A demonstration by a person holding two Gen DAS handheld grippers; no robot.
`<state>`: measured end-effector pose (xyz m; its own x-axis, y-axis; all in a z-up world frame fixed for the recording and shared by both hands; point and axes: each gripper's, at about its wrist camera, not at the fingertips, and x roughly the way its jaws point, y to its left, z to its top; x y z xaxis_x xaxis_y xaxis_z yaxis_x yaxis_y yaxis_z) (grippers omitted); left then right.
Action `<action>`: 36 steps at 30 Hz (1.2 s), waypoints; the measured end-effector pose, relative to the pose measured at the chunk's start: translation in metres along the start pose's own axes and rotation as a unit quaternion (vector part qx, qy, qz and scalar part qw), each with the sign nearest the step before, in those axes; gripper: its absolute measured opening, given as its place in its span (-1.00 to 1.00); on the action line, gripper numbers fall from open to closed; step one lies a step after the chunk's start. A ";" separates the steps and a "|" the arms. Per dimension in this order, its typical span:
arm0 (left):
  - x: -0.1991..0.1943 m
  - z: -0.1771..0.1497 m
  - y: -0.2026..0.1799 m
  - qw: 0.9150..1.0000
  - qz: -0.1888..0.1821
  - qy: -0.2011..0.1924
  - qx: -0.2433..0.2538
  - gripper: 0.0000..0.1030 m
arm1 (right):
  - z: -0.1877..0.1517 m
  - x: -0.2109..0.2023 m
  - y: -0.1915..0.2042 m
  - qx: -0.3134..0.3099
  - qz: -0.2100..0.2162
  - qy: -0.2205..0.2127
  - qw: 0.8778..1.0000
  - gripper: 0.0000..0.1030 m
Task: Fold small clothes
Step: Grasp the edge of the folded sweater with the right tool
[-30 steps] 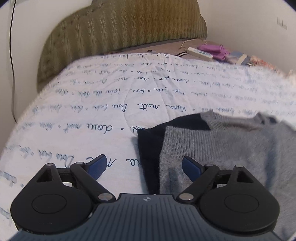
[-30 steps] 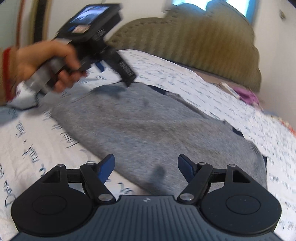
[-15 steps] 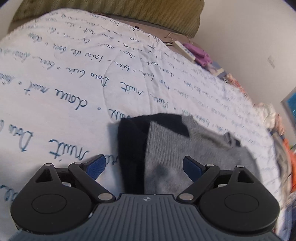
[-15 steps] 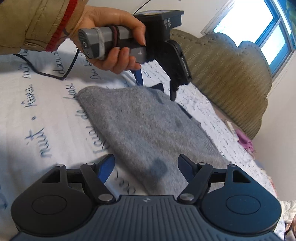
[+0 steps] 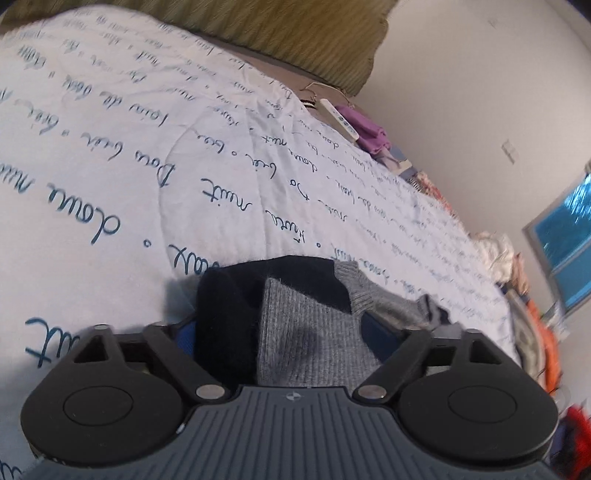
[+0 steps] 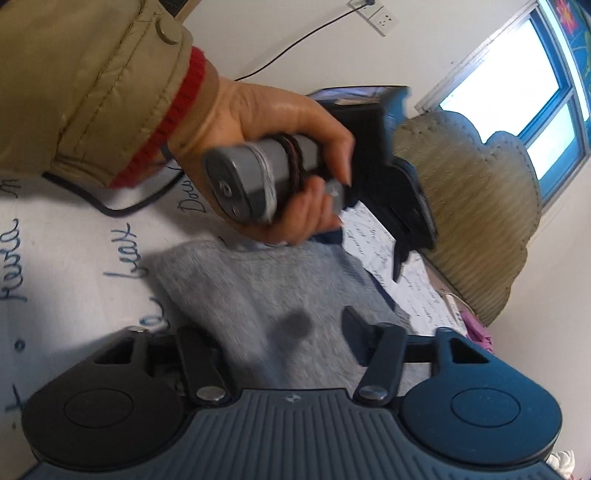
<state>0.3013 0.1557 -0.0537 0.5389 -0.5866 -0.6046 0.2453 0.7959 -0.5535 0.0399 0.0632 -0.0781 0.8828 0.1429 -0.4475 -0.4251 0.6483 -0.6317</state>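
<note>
A small grey knit sweater with a navy part lies on a white quilt printed with blue script. My left gripper is low over one end of it. Its jaws are closing, with the navy and grey cloth between the blue pads, which do not visibly pinch it. In the right wrist view the grey sweater spreads ahead. My right gripper straddles its near edge. Its jaws are closing too, with grey cloth between them. A person's hand in a tan sleeve holds the left tool at the far end.
An olive ribbed headboard rises at the bed's far end. A white remote and purple cloth lie beside it. Piled clothes sit at the bed's right edge. A black cable crosses the quilt near the sleeve.
Both grippers came down closer to the sweater and rolled. Their jaws have narrowed, the right one more, and cloth now sits between the fingers of each.
</note>
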 end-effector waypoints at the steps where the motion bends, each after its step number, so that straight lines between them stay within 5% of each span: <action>1: 0.001 -0.002 -0.001 1.000 0.006 -0.002 0.006 0.23 | 0.001 0.002 0.001 0.001 0.005 0.001 1.000 -0.29; 4: 0.003 -0.002 0.008 1.000 0.015 0.002 -0.019 -0.72 | 0.000 0.002 0.000 0.009 0.027 0.001 1.000 -0.69; 5: 0.002 -0.001 0.013 0.999 0.011 0.001 -0.037 -0.76 | -0.001 0.001 0.000 0.012 0.034 0.001 0.999 -0.76; 11: -0.013 0.002 -0.014 0.998 0.060 -0.012 -0.014 -0.80 | -0.005 -0.009 -0.024 0.073 0.054 -0.020 0.996 -0.85; 25: -0.037 0.010 -0.135 0.985 0.150 -0.058 0.060 -0.81 | -0.046 -0.080 -0.096 0.160 -0.043 -0.092 0.982 -0.85; 36: -0.025 -0.006 -0.229 0.971 0.174 -0.085 0.138 -0.82 | -0.085 -0.112 -0.131 0.209 -0.083 -0.110 0.968 -0.87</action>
<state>0.2266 -0.0130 0.0846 0.7467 -0.2612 -0.6117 0.2189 0.9649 -0.1448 -0.0202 -0.1014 0.0003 0.9727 0.1371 -0.1871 -0.1965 0.9157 -0.3505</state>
